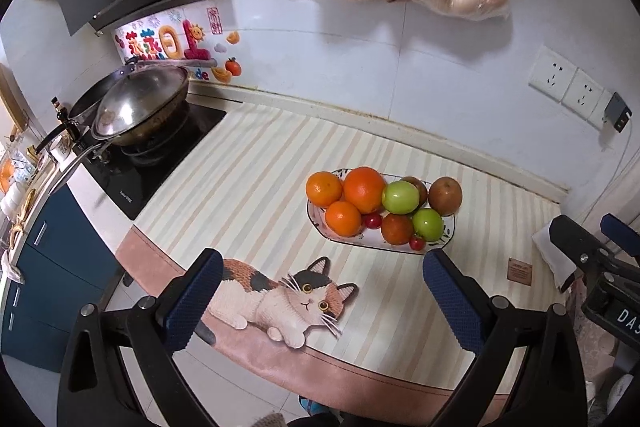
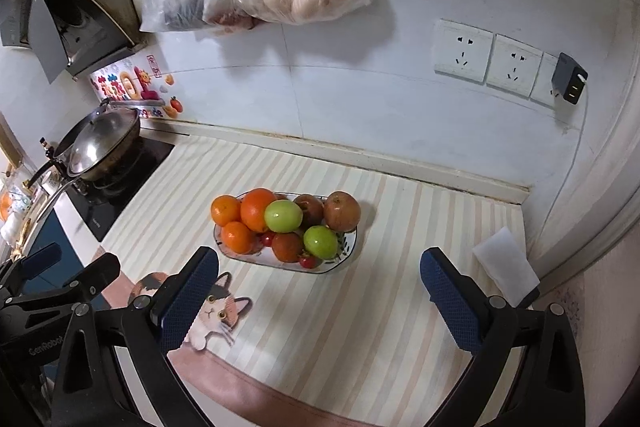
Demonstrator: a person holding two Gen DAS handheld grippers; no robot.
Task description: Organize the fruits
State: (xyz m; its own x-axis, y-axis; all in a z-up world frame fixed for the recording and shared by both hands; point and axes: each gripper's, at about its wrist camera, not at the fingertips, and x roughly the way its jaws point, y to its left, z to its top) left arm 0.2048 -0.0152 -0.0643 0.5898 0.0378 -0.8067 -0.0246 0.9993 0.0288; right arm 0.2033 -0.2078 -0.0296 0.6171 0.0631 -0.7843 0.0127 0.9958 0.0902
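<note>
Fruit (image 2: 286,223) is sitting piled on a patterned plate (image 2: 348,247) mid-surface (image 2: 360,307) — both claws, left (image 1: 320,301) and right (image 2: 318,297), are hanging wide and empty short of it, holding nothing.

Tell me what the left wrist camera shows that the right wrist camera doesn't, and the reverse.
Only the left wrist view shows the whole cat picture on the mat and a small brown label.

Only the right wrist view shows all three wall sockets and the whole white folded cloth.

Both show the plate piled with oranges, green fruits, brownish fruits and small red ones, the lidded wok, the hanging bags, and both grippers open: left gripper, right gripper.
</note>
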